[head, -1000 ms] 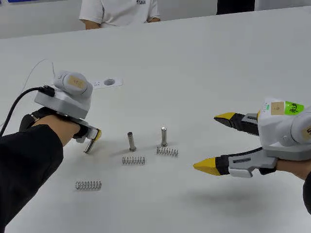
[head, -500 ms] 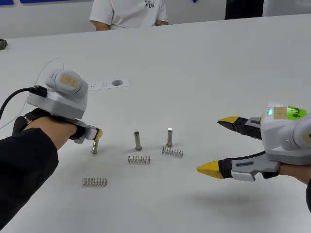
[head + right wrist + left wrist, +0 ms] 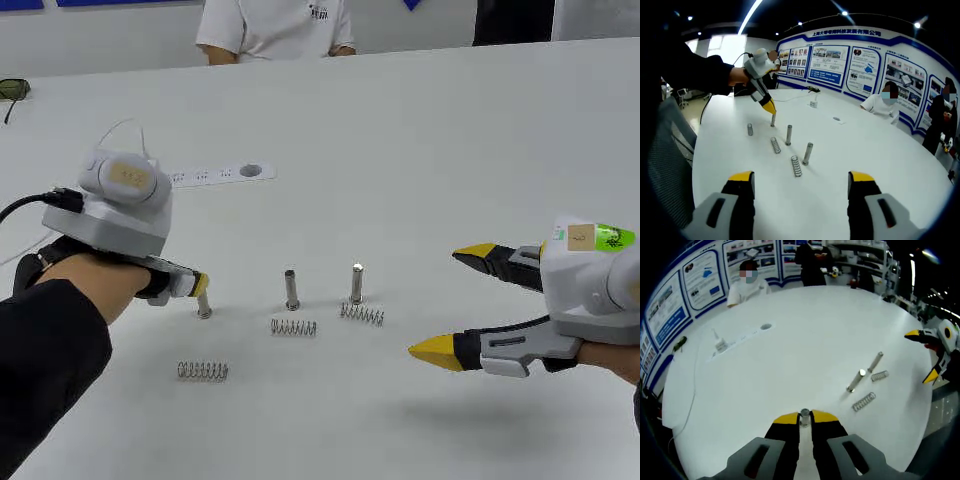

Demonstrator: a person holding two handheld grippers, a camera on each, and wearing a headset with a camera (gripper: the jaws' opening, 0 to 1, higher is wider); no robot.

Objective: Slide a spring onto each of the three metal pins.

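Note:
Three metal pins stand upright on the white table (image 3: 400, 150). My left gripper (image 3: 199, 286) is shut on the left pin (image 3: 204, 306), whose head (image 3: 804, 416) sits between the yellow tips. The middle pin (image 3: 291, 289) and the right pin (image 3: 357, 283) stand free. Three springs lie flat: one (image 3: 203, 371) in front of the held pin, one (image 3: 293, 327) by the middle pin, one (image 3: 361, 314) by the right pin. My right gripper (image 3: 457, 300) hovers open to the right of them, nothing between its fingers (image 3: 741, 176).
A white power strip (image 3: 222, 174) lies further back on the table, with a white cable near it. Dark glasses (image 3: 12, 90) rest at the far left. A person in a white shirt (image 3: 275, 25) sits at the table's far edge.
The left gripper has turned its pin from tilted to upright on the table. The right gripper stays open and has barely moved. The head view has shifted.

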